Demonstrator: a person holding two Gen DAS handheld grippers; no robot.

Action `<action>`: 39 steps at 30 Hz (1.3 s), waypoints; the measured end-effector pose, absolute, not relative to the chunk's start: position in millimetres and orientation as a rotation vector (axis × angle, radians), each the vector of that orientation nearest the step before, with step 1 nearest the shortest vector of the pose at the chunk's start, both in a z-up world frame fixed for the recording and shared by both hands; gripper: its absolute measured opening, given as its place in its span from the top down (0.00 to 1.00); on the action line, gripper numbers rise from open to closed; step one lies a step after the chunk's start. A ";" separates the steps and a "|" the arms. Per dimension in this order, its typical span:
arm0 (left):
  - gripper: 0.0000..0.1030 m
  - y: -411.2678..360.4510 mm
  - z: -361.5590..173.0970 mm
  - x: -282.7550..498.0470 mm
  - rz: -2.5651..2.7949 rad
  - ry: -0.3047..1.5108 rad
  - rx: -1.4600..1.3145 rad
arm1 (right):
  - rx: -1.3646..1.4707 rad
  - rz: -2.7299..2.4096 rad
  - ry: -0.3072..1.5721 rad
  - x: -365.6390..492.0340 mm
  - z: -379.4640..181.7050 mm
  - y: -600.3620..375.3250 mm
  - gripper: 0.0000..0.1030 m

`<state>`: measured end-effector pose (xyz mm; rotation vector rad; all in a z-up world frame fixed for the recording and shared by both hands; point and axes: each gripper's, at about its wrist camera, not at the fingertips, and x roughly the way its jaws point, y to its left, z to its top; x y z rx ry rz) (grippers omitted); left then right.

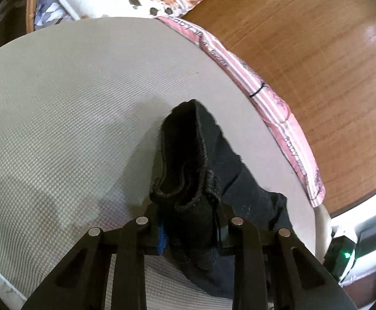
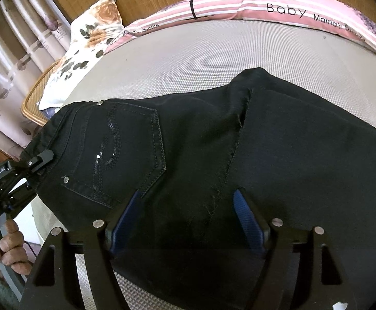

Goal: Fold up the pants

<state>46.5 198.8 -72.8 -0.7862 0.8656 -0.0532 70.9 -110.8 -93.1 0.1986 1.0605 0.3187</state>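
Note:
Black pants (image 2: 200, 139) lie spread on a grey mat (image 2: 188, 51), back pocket with sequins facing up. My left gripper (image 1: 188, 232) is shut on the waistband of the pants (image 1: 185, 160), which stands bunched between the fingers. It also shows in the right wrist view (image 2: 37, 161) at the left end of the pants. My right gripper (image 2: 188, 206) is open, with its blue pads either side of the pants near the seat seam, low over the cloth.
A pink striped bolster (image 2: 291, 7) lies along the mat's far edge. A floral pillow (image 2: 84, 41) rests on a wicker chair (image 2: 33, 103). A wooden surface (image 1: 304, 51) lies beyond the mat. A curtain (image 2: 12, 51) hangs at left.

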 end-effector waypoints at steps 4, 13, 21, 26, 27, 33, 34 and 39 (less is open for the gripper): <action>0.74 188.7 -56.8 49.7 -0.087 0.840 -0.757 | 0.240 0.328 1.067 71.7 -92.4 -115.6 0.30; 0.74 164.1 -24.3 58.7 -0.139 0.804 -0.689 | 0.418 0.329 1.050 64.7 -81.4 -144.5 0.30; 0.74 122.8 8.4 71.5 -0.234 0.771 -0.571 | 0.532 0.312 0.986 49.0 -57.8 -184.6 0.23; 0.75 82.8 27.2 79.4 -0.316 0.765 -0.485 | 0.562 0.277 0.922 34.5 -36.5 -216.9 0.21; 0.75 72.9 30.5 81.6 -0.338 0.767 -0.471 | 0.570 0.265 0.908 31.0 -32.1 -225.2 0.21; 0.75 3.3 48.4 89.7 -0.484 0.776 -0.383 | 0.600 0.169 0.847 8.9 -17.3 -276.5 0.20; 0.75 -7.5 50.1 90.5 -0.508 0.780 -0.371 | 0.606 0.153 0.842 5.8 -17.0 -284.3 0.20; 0.75 -75.0 49.0 91.2 -0.637 0.821 -0.288 | 0.675 0.076 0.827 -10.0 -24.6 -327.0 0.20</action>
